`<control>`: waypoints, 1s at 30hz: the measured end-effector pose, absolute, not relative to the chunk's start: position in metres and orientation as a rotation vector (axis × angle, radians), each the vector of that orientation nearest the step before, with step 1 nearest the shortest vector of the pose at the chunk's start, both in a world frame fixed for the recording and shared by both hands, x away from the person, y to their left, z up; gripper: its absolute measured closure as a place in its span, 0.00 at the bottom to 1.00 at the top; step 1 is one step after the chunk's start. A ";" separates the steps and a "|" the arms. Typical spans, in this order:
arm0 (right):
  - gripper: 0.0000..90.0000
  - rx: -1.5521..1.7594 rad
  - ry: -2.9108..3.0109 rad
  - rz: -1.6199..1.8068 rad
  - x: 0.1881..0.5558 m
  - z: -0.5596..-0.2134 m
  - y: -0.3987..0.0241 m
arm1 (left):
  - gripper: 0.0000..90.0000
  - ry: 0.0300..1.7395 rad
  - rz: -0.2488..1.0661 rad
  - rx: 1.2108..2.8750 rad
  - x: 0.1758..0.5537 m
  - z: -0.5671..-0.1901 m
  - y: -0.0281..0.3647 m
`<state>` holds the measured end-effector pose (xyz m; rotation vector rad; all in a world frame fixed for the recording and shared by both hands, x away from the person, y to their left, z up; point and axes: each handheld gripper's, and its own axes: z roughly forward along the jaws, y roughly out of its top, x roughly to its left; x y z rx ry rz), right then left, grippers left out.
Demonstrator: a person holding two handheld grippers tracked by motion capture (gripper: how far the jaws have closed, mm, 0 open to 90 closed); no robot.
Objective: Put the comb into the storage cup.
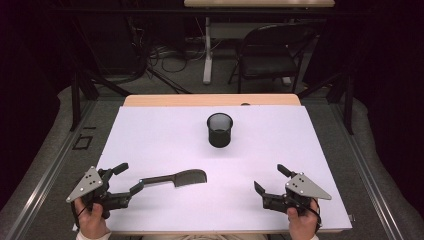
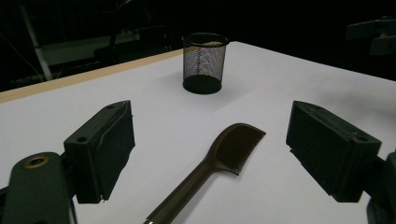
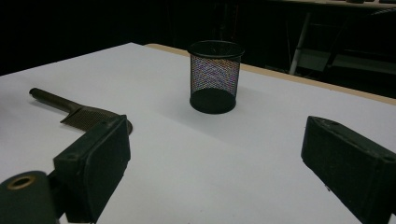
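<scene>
A flat dark brown plastic comb with a long handle (image 1: 175,178) is seen lying on the white table sheet (image 1: 165,135), slightly left of the table's middle in the high view. Its handle end is turned toward nine o'clock and its toothed head toward three o'clock.

The left gripper (image 1: 126,179) is held at about eight o'clock on the table, its jaws spread wide and released. One jaw tip is seen just beside the end of the comb's handle, but nothing is pressed between the pads. In the left gripper view the comb (image 2: 215,168) lies between the two open jaws, its handle running toward six o'clock and its head toward one o'clock, with bare sheet on either side of it.

The right gripper (image 1: 270,179) is held at about four o'clock on the table, well apart from the comb. Its jaws are likewise spread and nothing is held in them. In the right gripper view the comb (image 3: 74,112) is seen at about nine o'clock, partly hidden behind the left-hand jaw.

A black wire-mesh cylindrical cup (image 1: 220,129) stands upright near the table's middle toward twelve o'clock, apart from the comb and from both grippers. It is seen at twelve o'clock in the left gripper view (image 2: 204,63) and in the right gripper view (image 3: 215,77).
</scene>
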<state>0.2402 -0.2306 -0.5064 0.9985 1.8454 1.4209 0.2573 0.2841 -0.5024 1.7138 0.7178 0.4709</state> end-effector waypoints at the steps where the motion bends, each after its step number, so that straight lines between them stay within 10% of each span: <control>1: 0.09 1.007 1.844 1.427 0.240 -0.507 -0.230 | 0.17 0.716 0.467 1.714 0.258 -0.503 0.284; 30: 0.09 1.014 1.884 1.395 0.243 -0.511 -0.230 | 0.18 0.863 0.476 1.766 0.273 -0.503 0.281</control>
